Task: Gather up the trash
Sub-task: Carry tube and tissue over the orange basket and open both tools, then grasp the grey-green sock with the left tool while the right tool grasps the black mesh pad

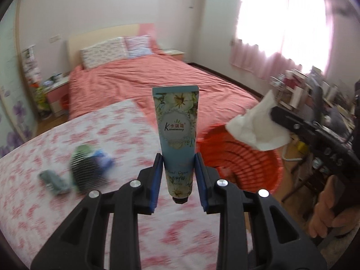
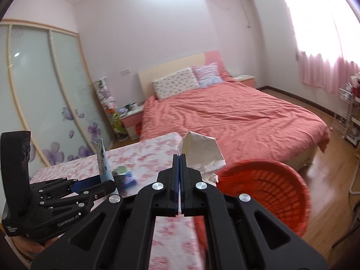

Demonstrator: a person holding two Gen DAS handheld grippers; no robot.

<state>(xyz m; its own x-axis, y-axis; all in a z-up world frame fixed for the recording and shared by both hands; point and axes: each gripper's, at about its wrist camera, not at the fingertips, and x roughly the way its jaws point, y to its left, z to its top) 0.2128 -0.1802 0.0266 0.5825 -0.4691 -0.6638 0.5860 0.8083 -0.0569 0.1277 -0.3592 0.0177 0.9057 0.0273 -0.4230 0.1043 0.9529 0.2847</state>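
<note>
bedroom, floral table (image 1: 33, 175): left gripper (image 1: 178, 164) fingers pinch cream tube (image 1: 177, 135); right gripper (image 2: 180, 159) fingers clamp tissue (image 2: 202, 153).

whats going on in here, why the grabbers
A person is clearing trash off a table with a floral cloth, one handheld gripper in each hand. The left gripper is clamped on a hand cream tube, held upright. The right gripper is pinched shut on a crumpled white tissue. Both are held beside the red basket at the table's edge; nothing has been dropped in yet. A comb and a few small items are left on the table.
</note>
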